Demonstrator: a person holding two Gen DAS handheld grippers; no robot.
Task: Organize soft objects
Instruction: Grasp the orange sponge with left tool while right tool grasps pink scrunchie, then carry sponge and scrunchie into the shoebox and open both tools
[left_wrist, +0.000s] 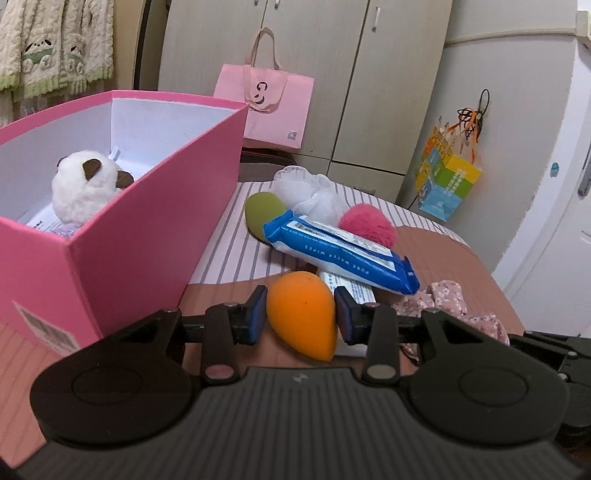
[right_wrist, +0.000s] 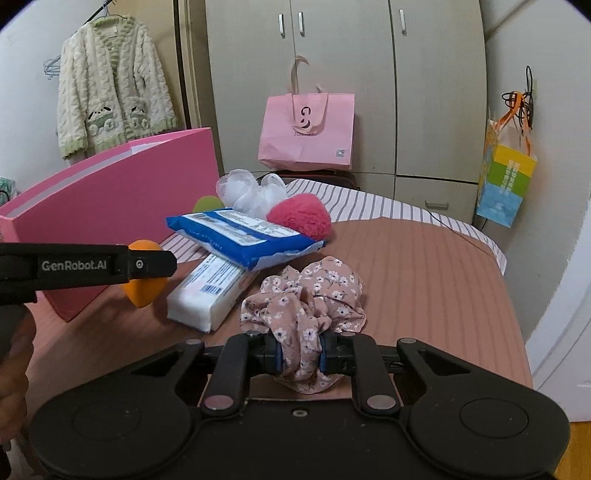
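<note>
Left tool (left_wrist: 301, 314) being angled downward, orange makeup sponge (left_wrist: 301, 314) being pinched just beside the pink box (left_wrist: 147, 229), right tool (right_wrist: 300, 356) being clamped on floral scrunchie (right_wrist: 314, 295) over the bed (right_wrist: 424, 277), "PURE WATER WIPES" being shown on blue pack (left_wrist: 340, 251), "GenRobot.AI" on left tool.

I am seeing only part of the white pack (left_wrist: 352, 295), because the blue wipes pack (left_wrist: 343, 254) is covering it. The pink box (right_wrist: 110, 206) is hiding most of the green sponge (right_wrist: 207, 204) from my right camera.

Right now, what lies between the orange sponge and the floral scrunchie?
A white tissue pack lies between the orange sponge and the floral scrunchie, clearest in the right wrist view.
</note>
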